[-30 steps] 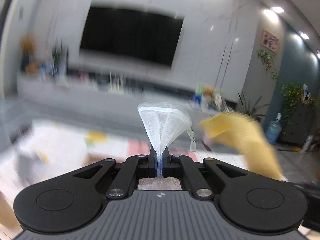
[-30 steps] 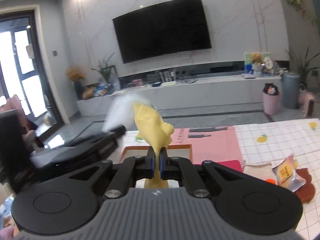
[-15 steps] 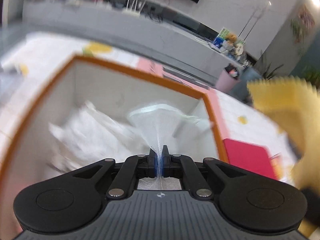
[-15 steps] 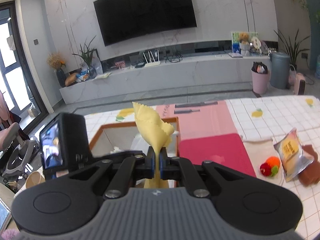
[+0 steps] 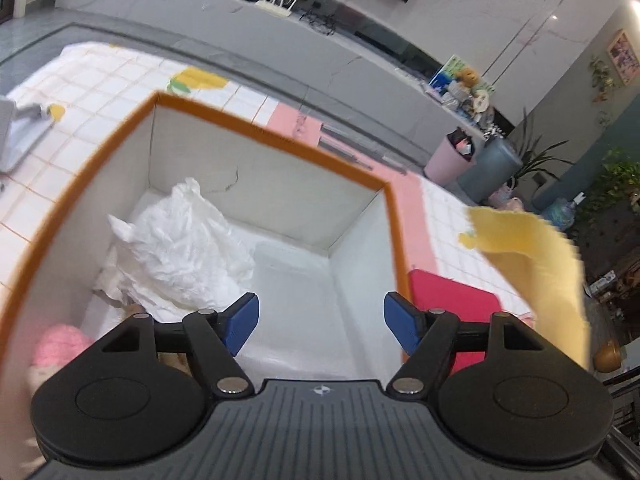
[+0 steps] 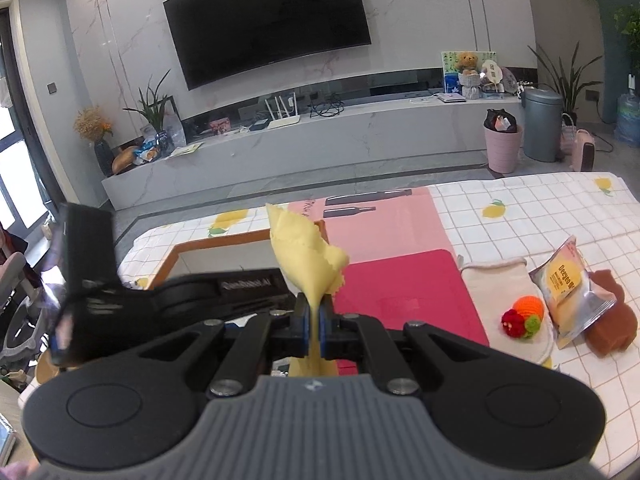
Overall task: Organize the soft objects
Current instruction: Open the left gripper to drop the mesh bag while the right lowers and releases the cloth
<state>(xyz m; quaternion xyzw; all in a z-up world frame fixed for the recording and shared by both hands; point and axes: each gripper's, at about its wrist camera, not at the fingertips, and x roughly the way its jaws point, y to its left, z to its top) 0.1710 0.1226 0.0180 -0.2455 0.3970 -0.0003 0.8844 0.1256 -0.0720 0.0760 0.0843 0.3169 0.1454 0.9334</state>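
Observation:
My left gripper (image 5: 320, 322) is open and empty, hovering over an orange-rimmed white box (image 5: 256, 132). Inside the box lie a crumpled white cloth (image 5: 188, 248), a pale white mesh piece (image 5: 292, 264) on the floor and something pink (image 5: 60, 346) at the near left. My right gripper (image 6: 315, 322) is shut on a yellow cloth (image 6: 304, 256), held up to the right of the box (image 6: 224, 242). The yellow cloth also shows in the left wrist view (image 5: 536, 264). The left gripper's body (image 6: 152, 296) crosses the right wrist view.
The table has a white lemon-print cover (image 6: 540, 216) with a pink mat (image 6: 380, 220) and a red mat (image 6: 404, 288). At the right lie a cream cloth (image 6: 496, 280), knitted fruit (image 6: 524, 314), a snack packet (image 6: 568, 284) and a brown item (image 6: 612, 320).
My left gripper swung down over the box, then opened and let go of the white mesh piece, which now lies in the box. The right gripper still holds the yellow cloth.

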